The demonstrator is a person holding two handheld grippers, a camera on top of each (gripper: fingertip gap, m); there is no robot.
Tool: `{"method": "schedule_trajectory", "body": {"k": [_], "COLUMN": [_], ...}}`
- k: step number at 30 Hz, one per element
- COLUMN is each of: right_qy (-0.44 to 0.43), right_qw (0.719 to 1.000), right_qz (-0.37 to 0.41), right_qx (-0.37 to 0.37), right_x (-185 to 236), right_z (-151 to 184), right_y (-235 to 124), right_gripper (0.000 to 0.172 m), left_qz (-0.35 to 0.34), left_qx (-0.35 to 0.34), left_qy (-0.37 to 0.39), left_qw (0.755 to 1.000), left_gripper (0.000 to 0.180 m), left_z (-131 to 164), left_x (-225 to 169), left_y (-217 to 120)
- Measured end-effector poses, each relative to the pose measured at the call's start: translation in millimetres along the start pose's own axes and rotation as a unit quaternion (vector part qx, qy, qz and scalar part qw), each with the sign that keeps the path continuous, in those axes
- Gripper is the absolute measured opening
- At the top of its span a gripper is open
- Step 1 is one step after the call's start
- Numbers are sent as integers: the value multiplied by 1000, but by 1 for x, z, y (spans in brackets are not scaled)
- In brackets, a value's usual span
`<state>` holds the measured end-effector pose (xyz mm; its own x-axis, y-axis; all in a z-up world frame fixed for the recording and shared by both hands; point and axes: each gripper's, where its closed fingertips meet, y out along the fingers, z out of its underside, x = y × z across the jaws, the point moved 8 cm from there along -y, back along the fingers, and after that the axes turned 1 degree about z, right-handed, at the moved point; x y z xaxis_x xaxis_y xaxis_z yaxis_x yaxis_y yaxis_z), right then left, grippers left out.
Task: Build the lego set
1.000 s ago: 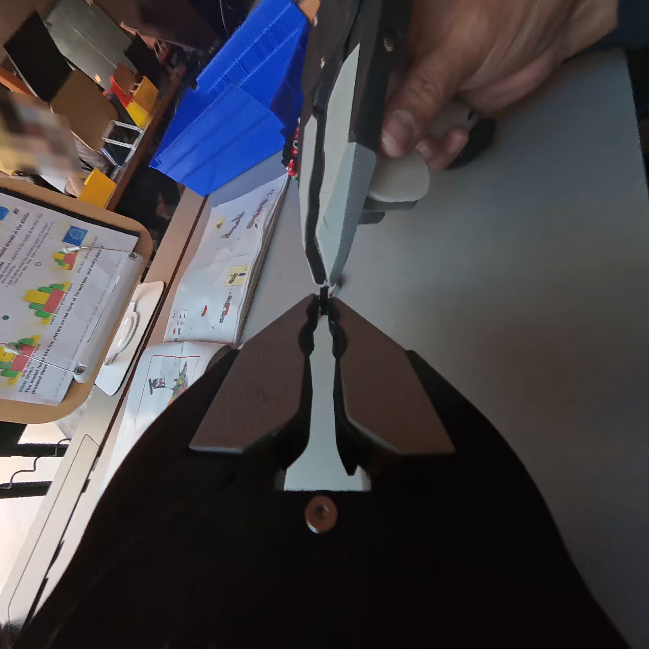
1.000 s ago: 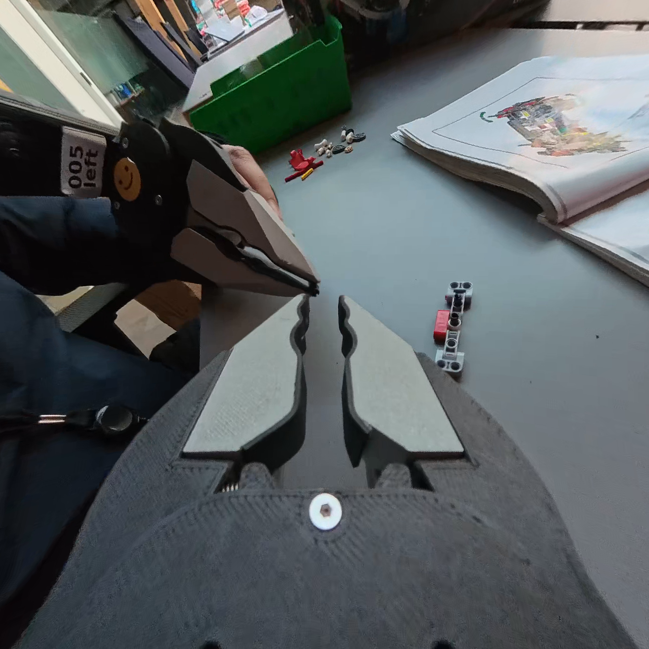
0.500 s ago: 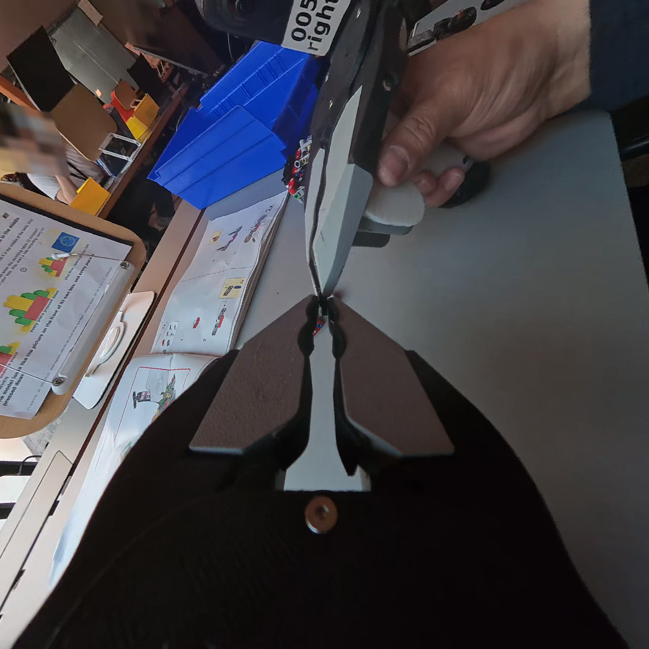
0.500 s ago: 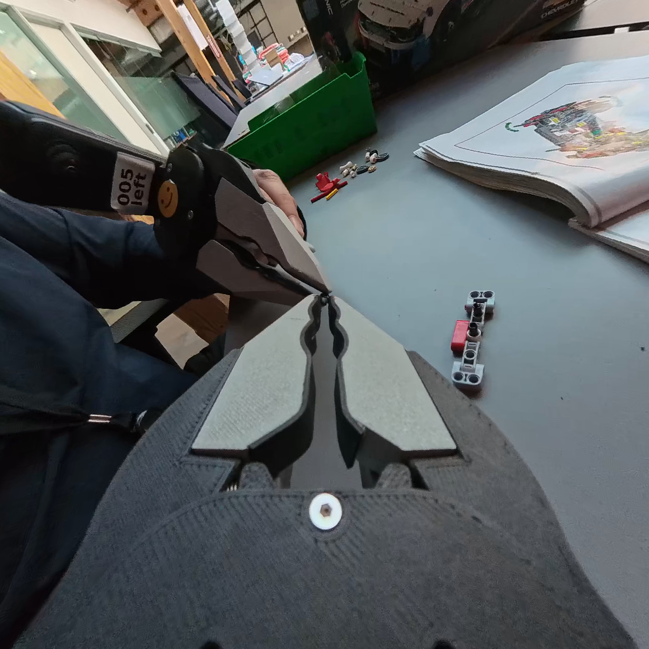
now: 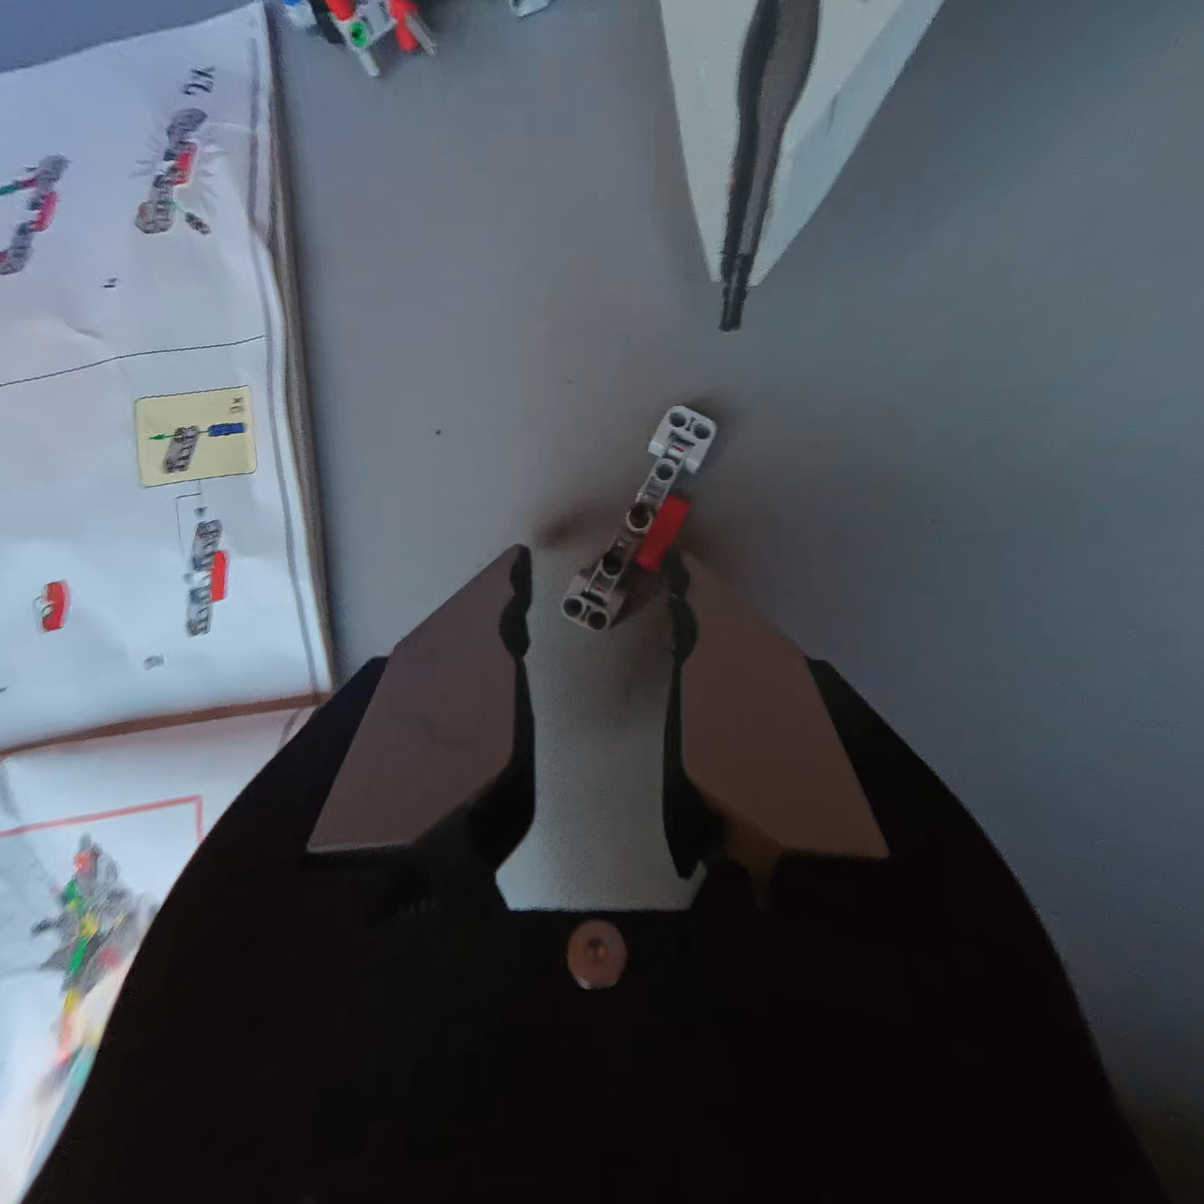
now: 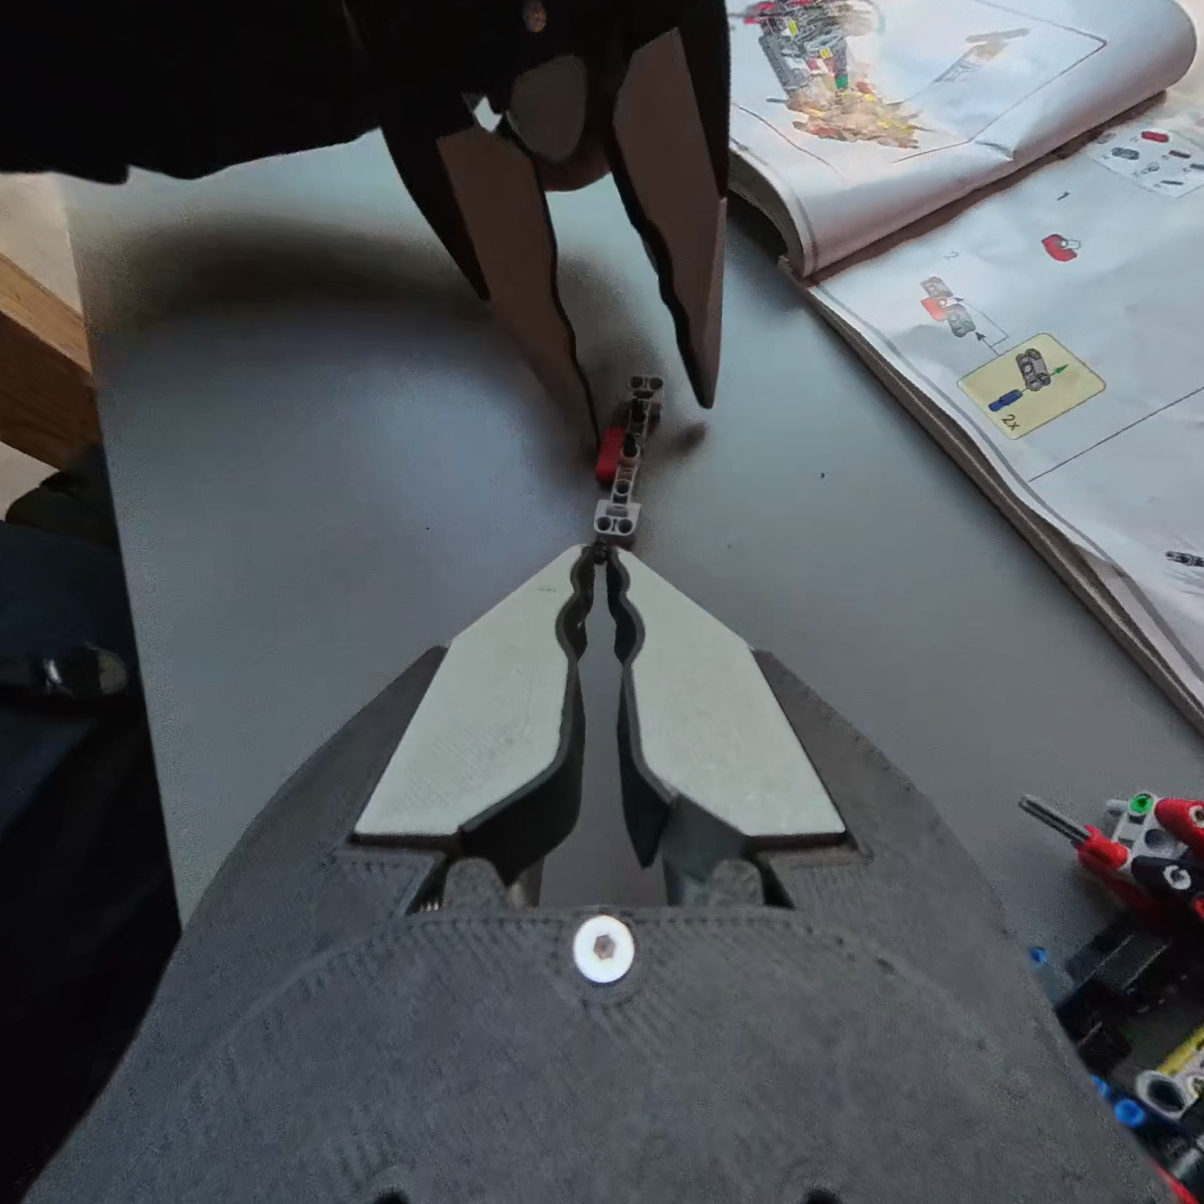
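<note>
While the small grey beam assembly (image 5: 642, 521) with its red piece (image 5: 663, 531) lies flat on the grey bench (image 5: 977, 521), the left claw (image 5: 596, 573) stands spread about its near end, one fingertip just beside the red piece, neither pad plainly pressing on it. Facing it from the other end, the right claw (image 6: 601, 554) is pressed together on a tiny dark part, too small to identify, just short of the assembly's far grey end. An open instruction booklet (image 6: 1042, 293) lies alongside, and a cluster of red and grey building parts (image 6: 1153, 840) sits further off.
</note>
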<state>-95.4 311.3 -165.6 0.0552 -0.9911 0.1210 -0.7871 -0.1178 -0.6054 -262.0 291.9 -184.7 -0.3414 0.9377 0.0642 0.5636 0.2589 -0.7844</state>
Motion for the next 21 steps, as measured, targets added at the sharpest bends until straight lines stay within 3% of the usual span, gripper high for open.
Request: {"method": "schedule_trajectory", "body": {"k": [2,5,13,21], "right_qy": [-33,-98,-205,-240], "right_qw": [999,995,967,942], "right_qz": [-3,-8,-2,-14], "right_qx": [10,28,154,232], "right_x": [-2,1,-2,-5], "right_z": [-5,-13,-31,-40], "right_y": [4,11,31,45], "right_gripper": [1,1,1,1], "left_qz": [55,53,52,60], "left_qx": [-7,-30,-72,-74], "left_qy": [-9,-20,-34,-34], "left_qw": [998,998,995,995], "left_gripper": [29,16,15,15], "left_z": [-2,-4,0,-1], "left_x": [-2,-8,-11,-10], "left_y": [4,9,11,11]}}
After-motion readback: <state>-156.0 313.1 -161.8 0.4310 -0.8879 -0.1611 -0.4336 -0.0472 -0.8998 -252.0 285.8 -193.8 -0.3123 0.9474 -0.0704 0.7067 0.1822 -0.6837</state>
